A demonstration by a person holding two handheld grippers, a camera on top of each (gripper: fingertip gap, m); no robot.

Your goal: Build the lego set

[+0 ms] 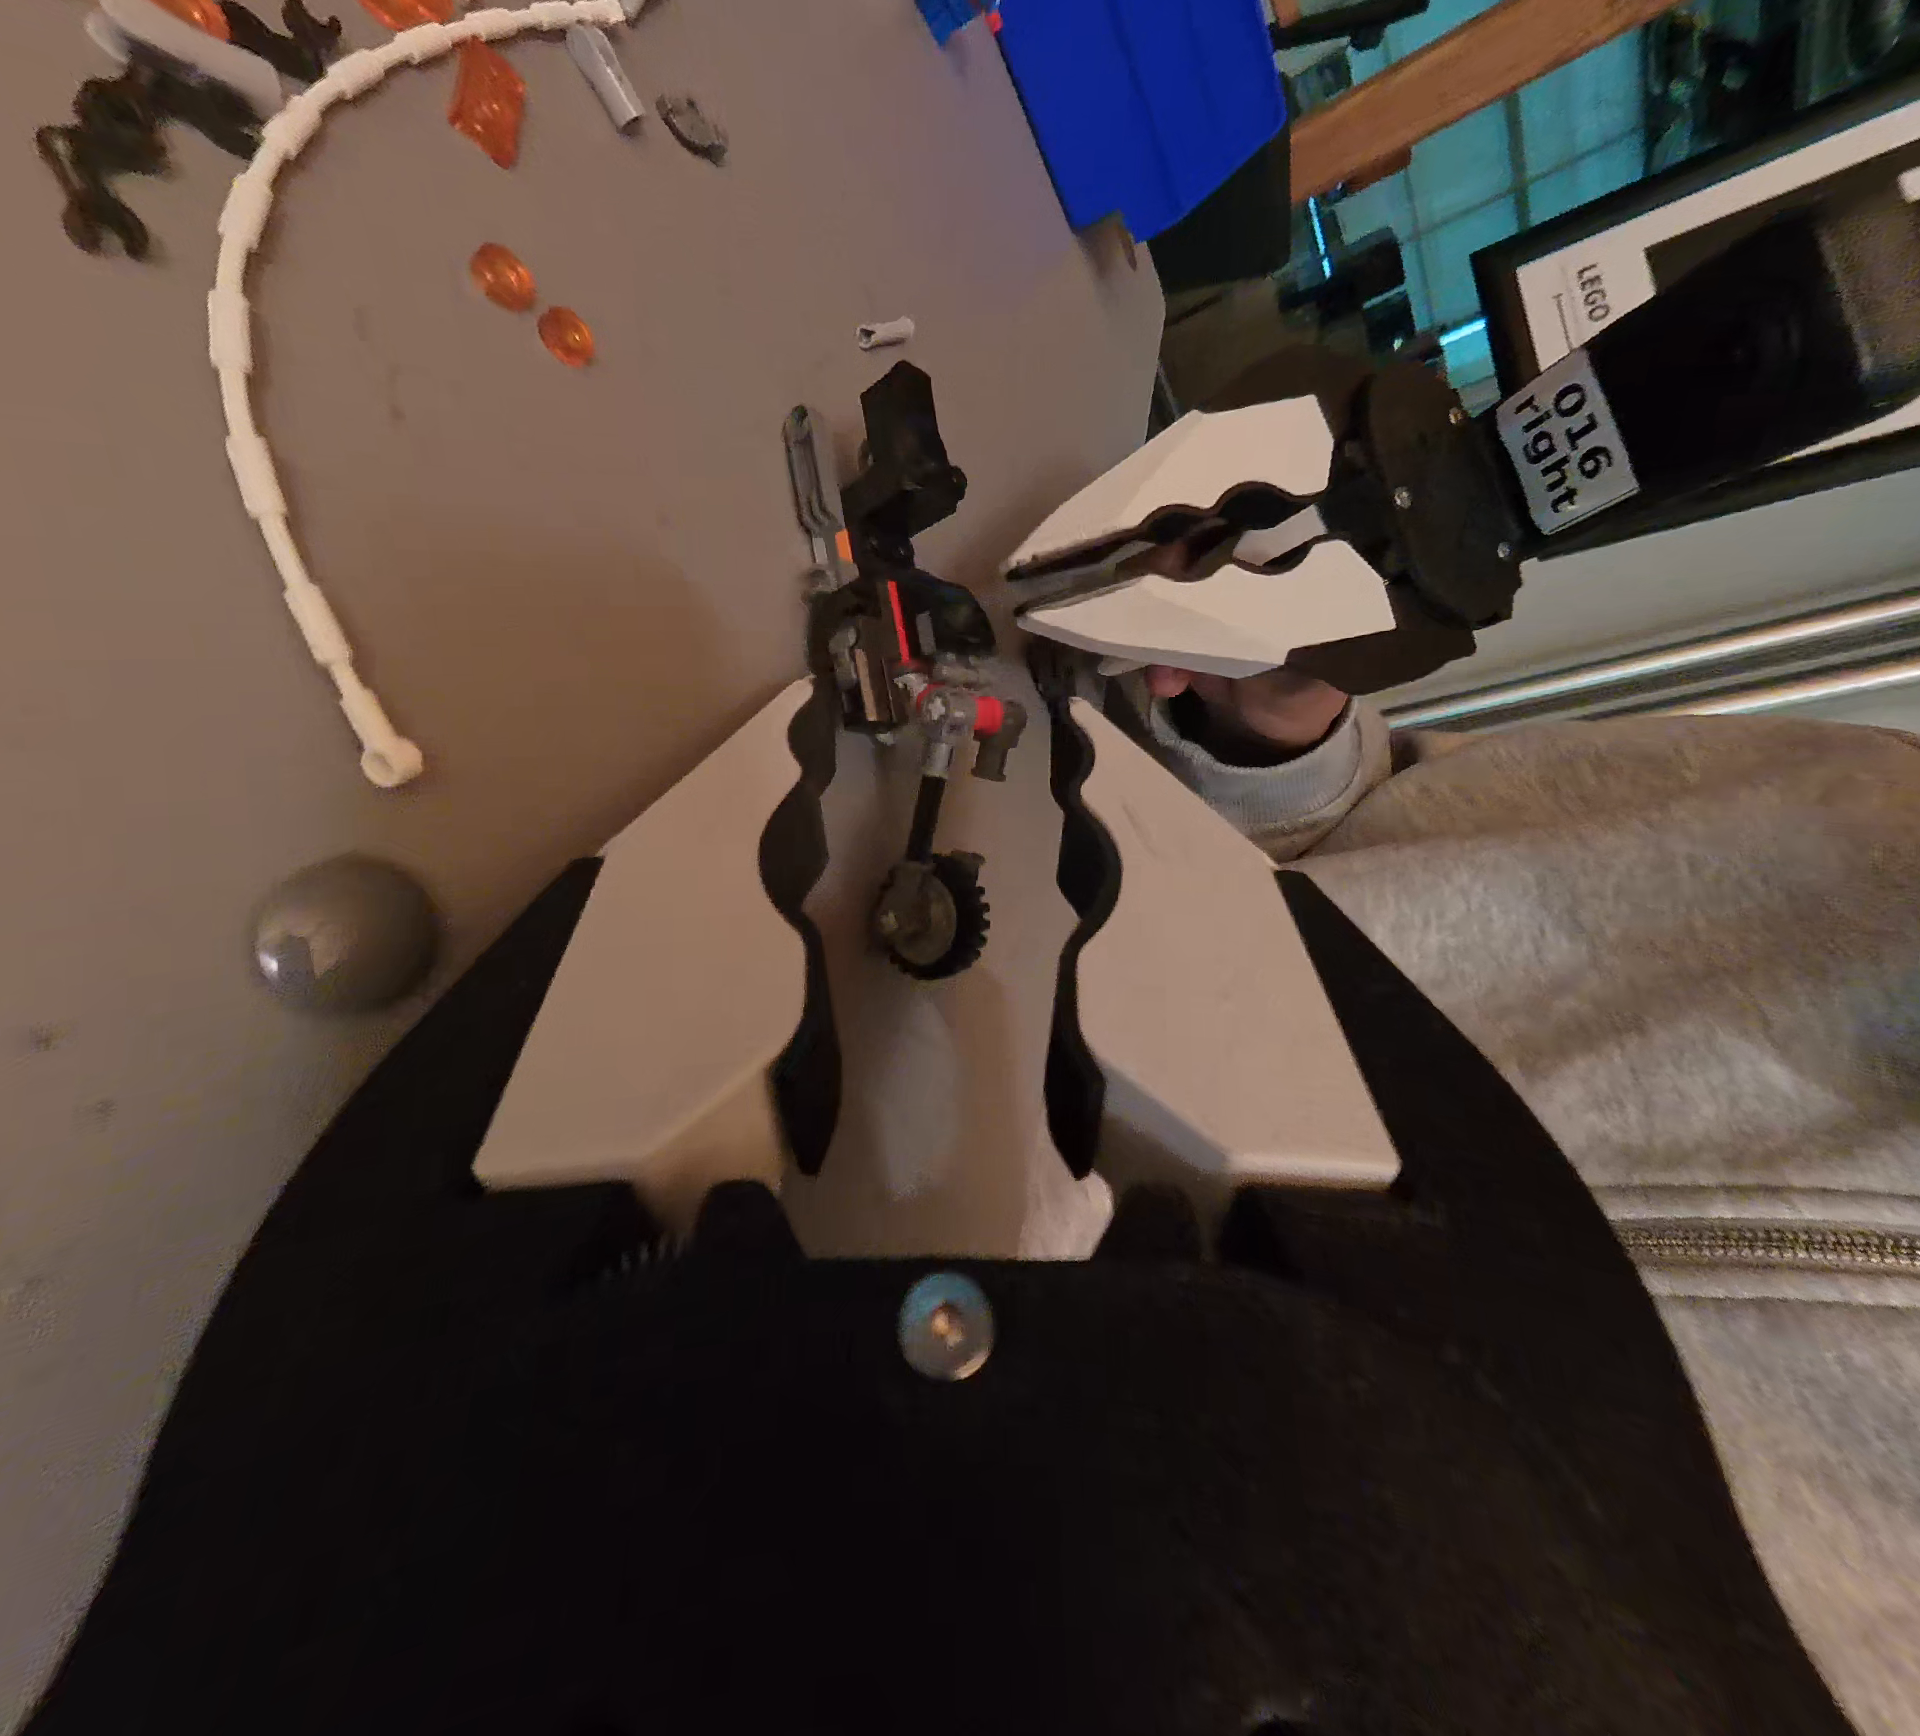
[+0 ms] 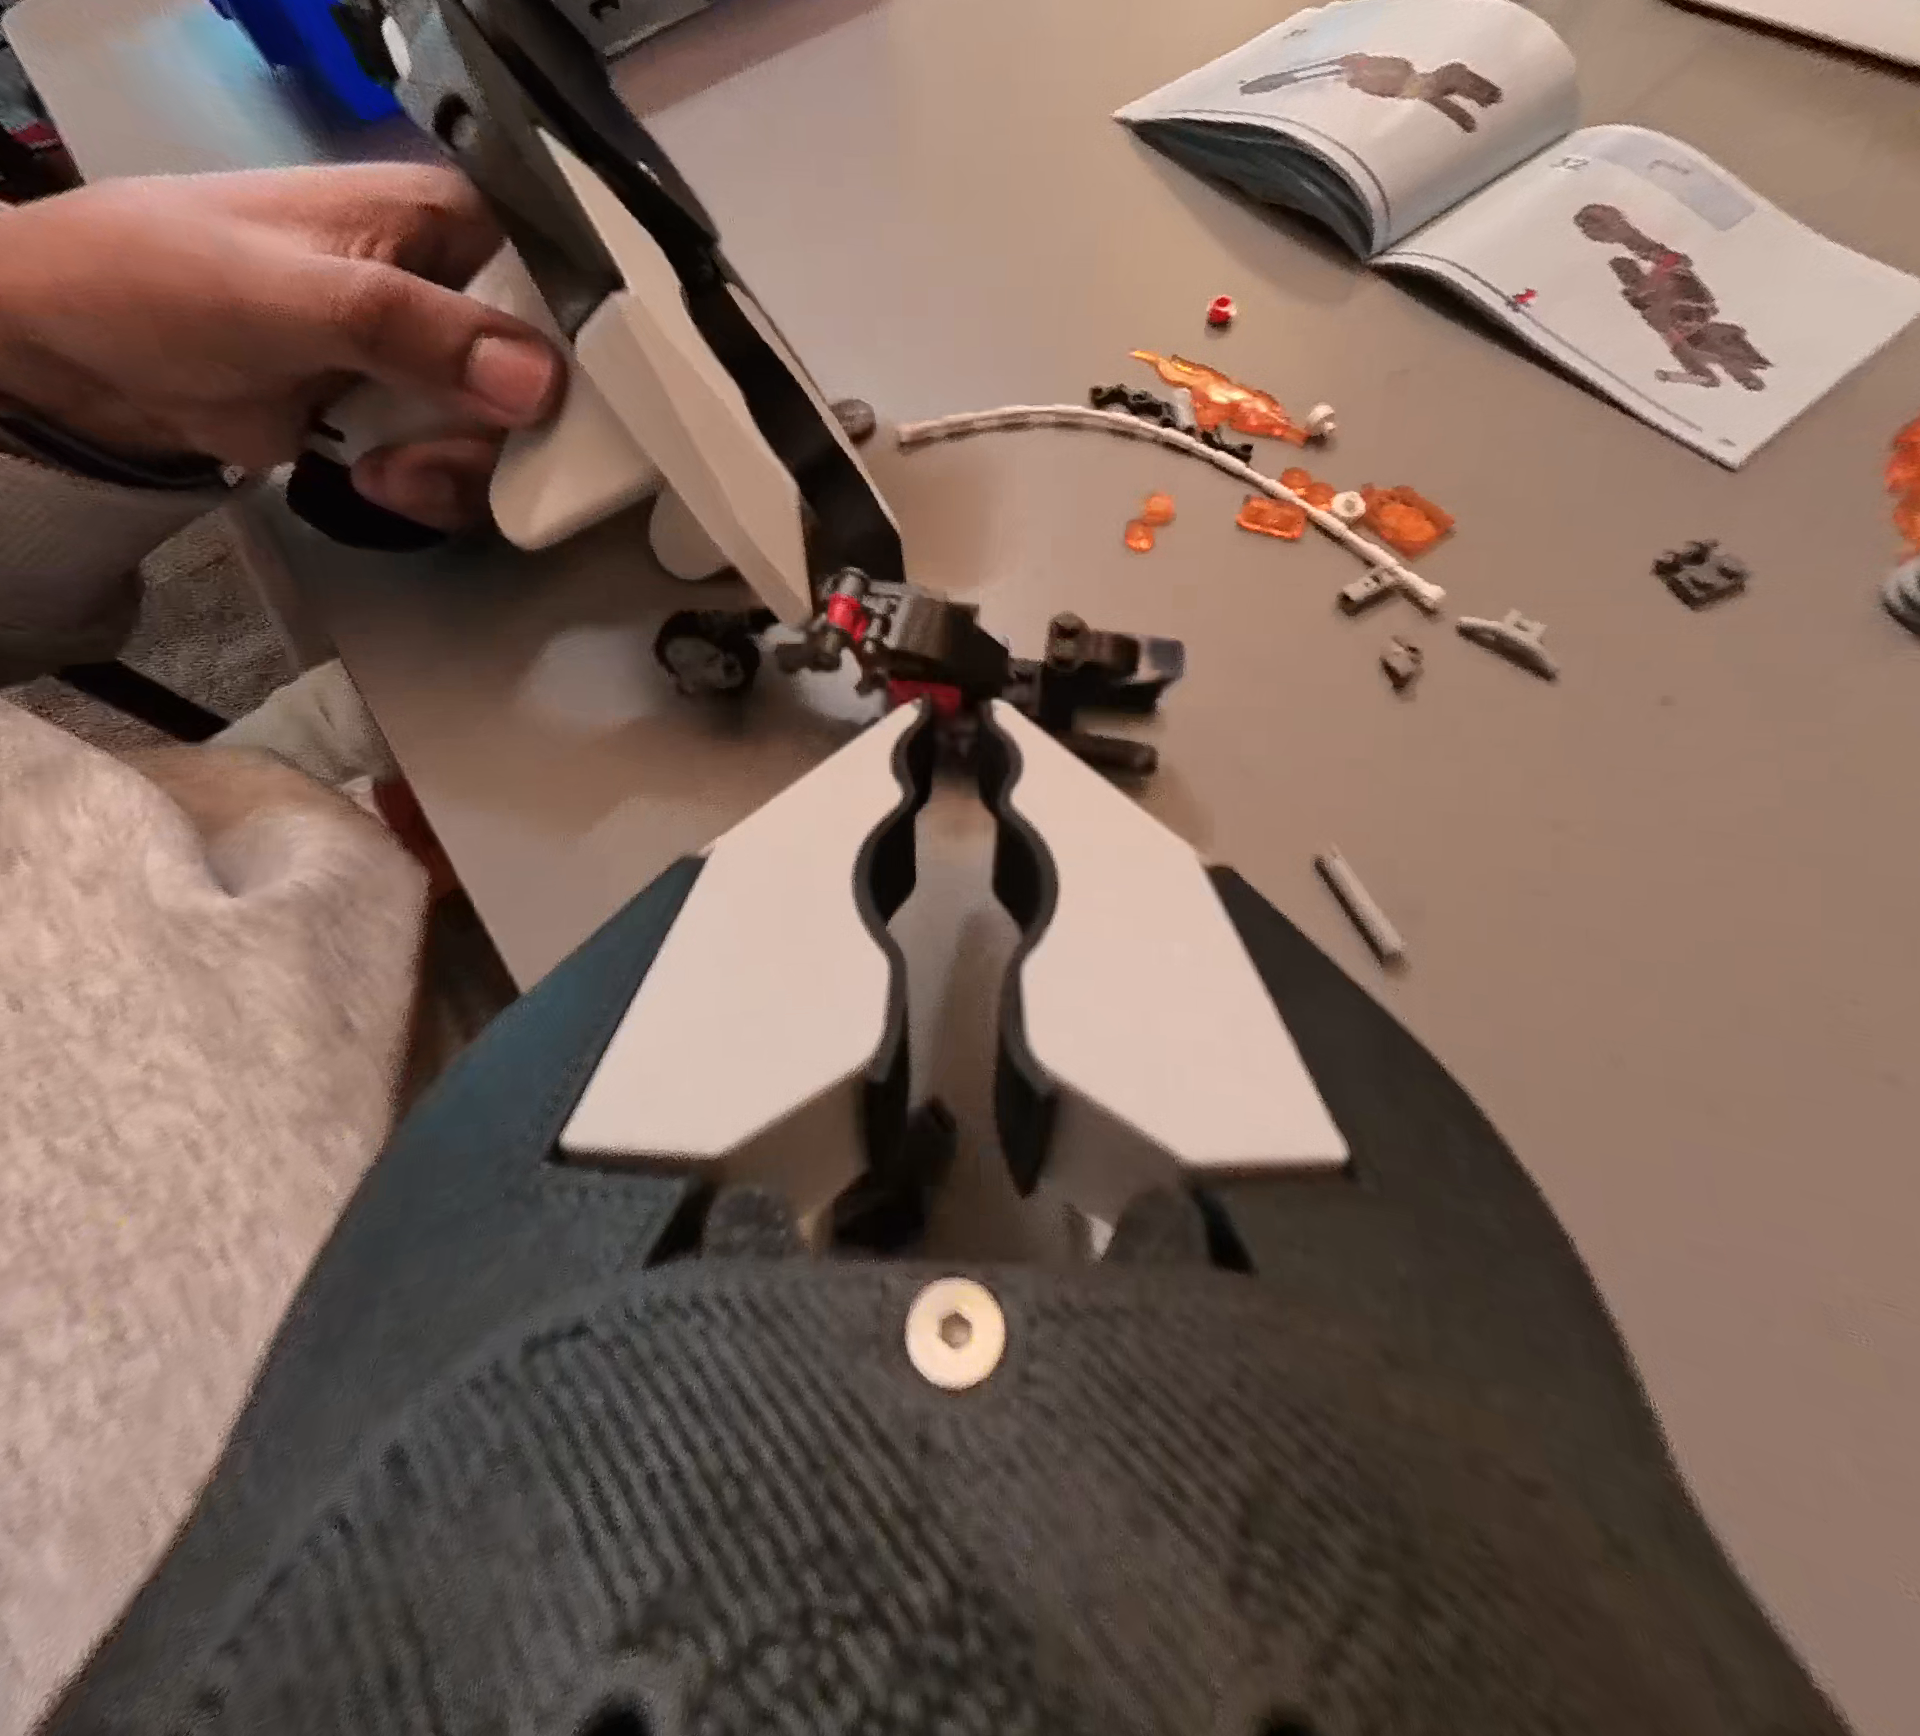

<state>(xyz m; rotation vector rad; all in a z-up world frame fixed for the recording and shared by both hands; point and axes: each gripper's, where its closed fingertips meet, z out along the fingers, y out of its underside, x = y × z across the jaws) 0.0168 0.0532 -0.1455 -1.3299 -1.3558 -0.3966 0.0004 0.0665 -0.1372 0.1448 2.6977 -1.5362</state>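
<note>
A small black, red and grey lego model with one spoked wheel sits near the table's near edge. It also shows in the right wrist view, its wheel on the table. My left gripper straddles the model's grey and red end, tips pressed to its sides. It reaches down from the upper left in the right wrist view. My right gripper is nearly closed on a thin red and black part of the model. It comes in from the right in the left wrist view.
Loose parts lie beyond the model: a long white segmented strip, orange transparent pieces, small grey and black bits, a grey pin. An open instruction booklet lies far right. A blue box and a grey dome stand nearby. The tips of both grippers are at nearly the same place.
</note>
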